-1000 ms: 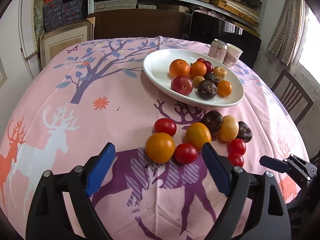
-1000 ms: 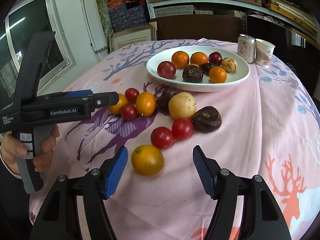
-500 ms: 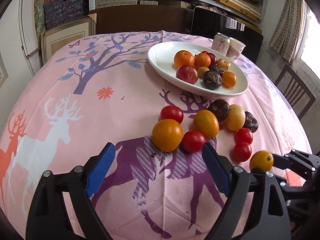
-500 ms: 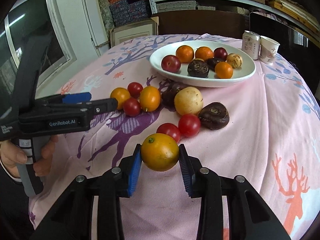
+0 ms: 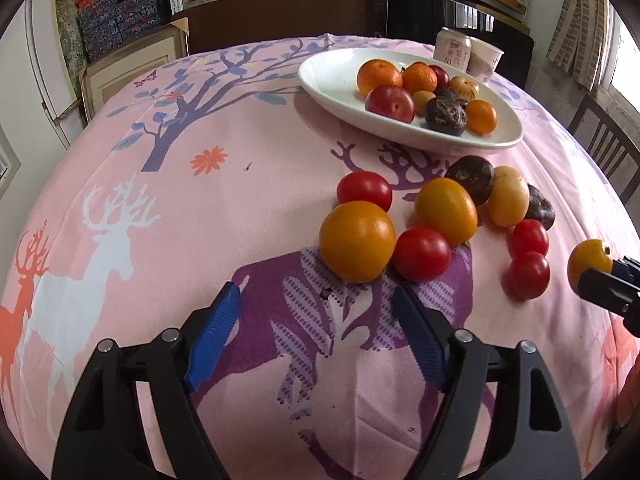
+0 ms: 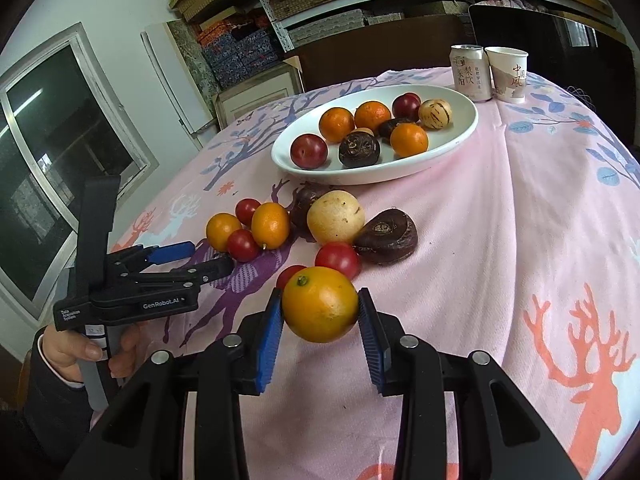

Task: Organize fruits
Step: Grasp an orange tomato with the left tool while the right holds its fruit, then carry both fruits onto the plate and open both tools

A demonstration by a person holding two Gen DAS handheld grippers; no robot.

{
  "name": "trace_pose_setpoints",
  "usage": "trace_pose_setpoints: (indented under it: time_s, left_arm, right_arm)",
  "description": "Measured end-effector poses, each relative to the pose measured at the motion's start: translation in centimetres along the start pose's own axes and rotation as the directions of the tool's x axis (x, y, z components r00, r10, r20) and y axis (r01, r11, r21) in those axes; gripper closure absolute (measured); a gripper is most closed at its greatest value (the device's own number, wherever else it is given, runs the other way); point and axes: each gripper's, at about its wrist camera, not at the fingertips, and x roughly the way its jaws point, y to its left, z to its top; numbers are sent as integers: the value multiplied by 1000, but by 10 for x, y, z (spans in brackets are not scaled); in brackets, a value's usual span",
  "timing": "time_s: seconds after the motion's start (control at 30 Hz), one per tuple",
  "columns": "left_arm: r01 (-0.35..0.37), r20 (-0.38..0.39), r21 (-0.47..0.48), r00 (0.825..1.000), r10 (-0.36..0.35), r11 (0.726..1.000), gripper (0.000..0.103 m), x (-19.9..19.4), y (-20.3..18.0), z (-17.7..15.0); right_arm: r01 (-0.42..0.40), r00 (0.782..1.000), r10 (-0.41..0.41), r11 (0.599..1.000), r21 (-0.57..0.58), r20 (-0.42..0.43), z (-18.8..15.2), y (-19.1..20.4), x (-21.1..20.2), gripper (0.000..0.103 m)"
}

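My right gripper [image 6: 320, 312] is shut on an orange [image 6: 320, 309] and holds it above the pink tablecloth; the orange also shows at the right edge of the left wrist view [image 5: 589, 261]. A white oval plate [image 6: 448, 148] with several fruits lies beyond; it shows in the left wrist view too [image 5: 328, 80]. Loose fruits lie in front of the plate: an orange [image 5: 357, 241], tomatoes [image 5: 421, 254], a yellow fruit [image 6: 335, 217] and dark fruits [image 6: 387, 236]. My left gripper [image 5: 316, 316] is open and empty, just short of that orange and tomato.
A drink can [image 6: 470, 72] and a paper cup [image 6: 509, 74] stand behind the plate. A chair [image 5: 604, 148] stands at the table's right side. Shelves with boxes fill the back wall.
My right gripper closed on the orange and lifted it off the cloth, moving toward the plate. My left gripper moved closer to the loose fruits, still open.
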Motion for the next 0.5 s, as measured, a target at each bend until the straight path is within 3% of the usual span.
trace_pose_setpoints:
  time_s: [0.27,0.37,0.4,0.43,0.5]
  left_arm:
    - [-5,-7,-8,1000,5,1000,30,11,-2,15]
    - [24,14,-7,1000,-23,1000,48,13,-5,20]
    - [38,23,-5,999,-38,999,63,12,-6,20]
    - [37,26,4,999,-37,999,67,11,-8,20]
    - [21,33,25,999,-22,999,68,10,-12,18]
  right_arm:
    - [-7,1000,8,1000,-14,2,0,4,-3,65]
    - [-9,1000,9,1000,-14,-4,0,4,-2,65]
    - [-8,1000,8,1000,-13,-5,-1,4,-1,65]
    - [-7,1000,7,1000,-12,-8,-1,4,-1,65]
    - [2,1000,-2,1000,-7,-11,0,2,1,65]
